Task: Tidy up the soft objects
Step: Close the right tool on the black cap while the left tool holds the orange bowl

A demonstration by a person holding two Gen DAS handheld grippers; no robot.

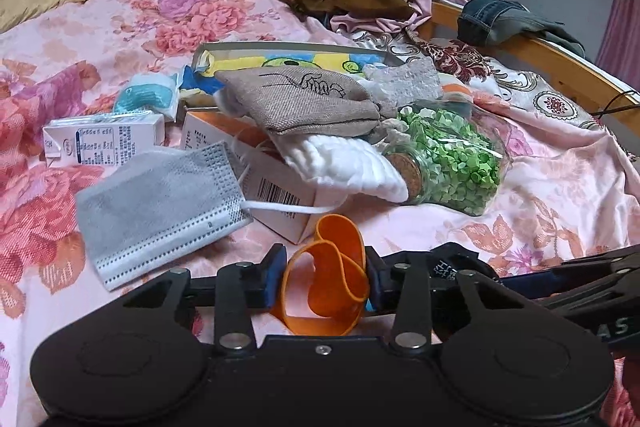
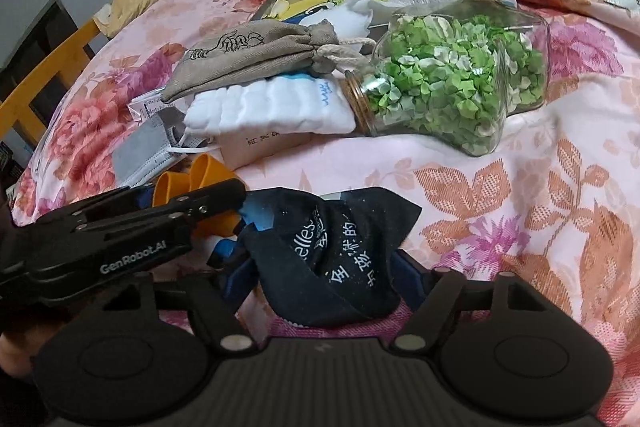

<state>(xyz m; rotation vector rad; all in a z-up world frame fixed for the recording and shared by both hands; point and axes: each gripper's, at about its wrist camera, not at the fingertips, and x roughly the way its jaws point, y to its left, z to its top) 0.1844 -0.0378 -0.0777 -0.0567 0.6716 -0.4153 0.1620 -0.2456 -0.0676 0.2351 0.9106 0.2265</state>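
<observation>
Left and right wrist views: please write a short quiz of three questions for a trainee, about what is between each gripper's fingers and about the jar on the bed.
1. True or false: the left gripper has nothing between its fingers.
2. Choose one: what fills the glass jar that lies on its side? A. red beads; B. green folded paper pieces; C. white cotton.
3. Fill in the colour: the right gripper closes on a ___ cloth with white print.

Key
1. False: the orange band is pinched between them.
2. B.
3. Black.
</observation>
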